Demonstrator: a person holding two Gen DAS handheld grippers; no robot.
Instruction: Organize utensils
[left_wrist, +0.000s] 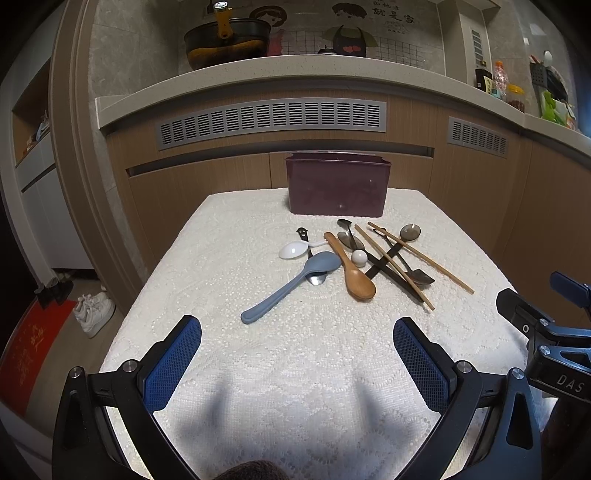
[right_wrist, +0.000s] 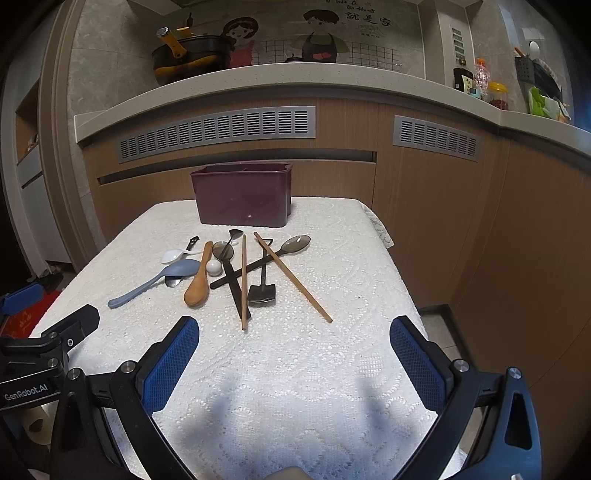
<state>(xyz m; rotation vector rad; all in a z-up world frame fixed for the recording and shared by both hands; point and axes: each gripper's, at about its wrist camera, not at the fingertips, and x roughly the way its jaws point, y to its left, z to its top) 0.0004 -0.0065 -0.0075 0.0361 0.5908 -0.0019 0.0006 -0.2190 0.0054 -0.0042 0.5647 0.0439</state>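
Utensils lie in a loose heap on the tabletop (left_wrist: 258, 369), which is covered by a white lace cloth. Behind the heap, at the far edge, stands a dark maroon bin (left_wrist: 338, 184), upright, its top open.

My left gripper (left_wrist: 297, 363) hovers above the near part of the cloth, jaws spread wide and holding nothing. My right gripper (right_wrist: 294, 363) hovers beside it, jaws likewise wide apart and holding nothing. Both sit well short of the heap.

In the heap, a blue-grey rice paddle (left_wrist: 291, 286) lies nearest my left side, handle pointing toward me. Its head rests over a metal spoon (left_wrist: 317, 278). A white spoon (left_wrist: 293, 250) lies just behind it. A wooden spoon (left_wrist: 351, 271) lies in the middle, bowl toward me, with a small white ball-shaped thing (left_wrist: 359, 257) touching its handle. Two wooden chopsticks (right_wrist: 291, 277) lie apart, crossing over dark-handled spoons (right_wrist: 258, 264) and a small black shovel-shaped spoon (right_wrist: 261, 293).

Beyond the tabletop are wood-toned cabinets with grey vents (left_wrist: 273, 120), and a counter carrying a black pot (left_wrist: 227, 42).
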